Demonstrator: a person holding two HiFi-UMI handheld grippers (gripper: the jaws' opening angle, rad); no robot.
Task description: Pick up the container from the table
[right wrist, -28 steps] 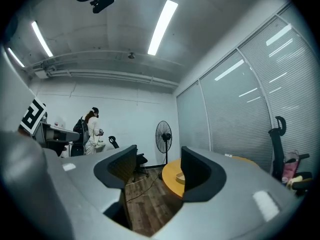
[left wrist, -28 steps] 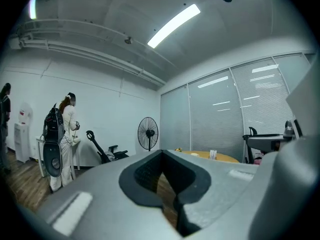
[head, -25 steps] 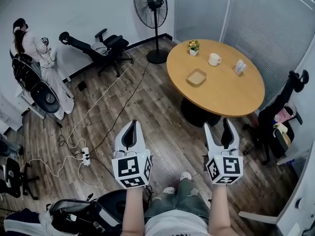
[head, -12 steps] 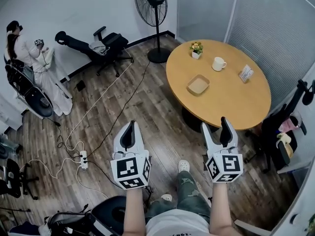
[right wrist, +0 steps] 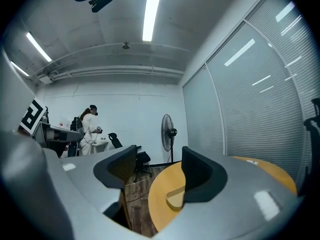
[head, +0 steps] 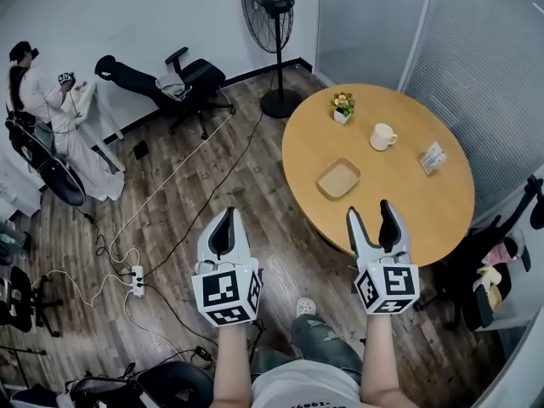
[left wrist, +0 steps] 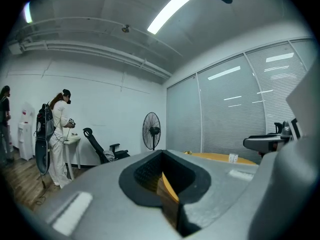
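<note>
The container [head: 339,178], a shallow tan square dish, lies on the round wooden table [head: 425,211] near its left side. In the right gripper view the container [right wrist: 175,198] shows low between the jaws, still some way ahead. My right gripper [head: 371,219] is open and empty, held in the air at the table's near edge; its jaws [right wrist: 155,176] stand well apart. My left gripper [head: 225,232] hangs over the wooden floor left of the table, shut with nothing in it, and its fingertips [left wrist: 161,176] meet in its own view.
On the table stand a white mug [head: 382,136], a small flower pot [head: 342,106] and a card holder [head: 433,157]. A floor fan [head: 274,24] stands behind the table. Office chairs [head: 183,79], floor cables [head: 136,274] and a person [head: 25,83] are at the left.
The table and container have come nearer and lower in the head view as the person stepped toward them. Both grippers keep their pose, the left shut and the right open.
</note>
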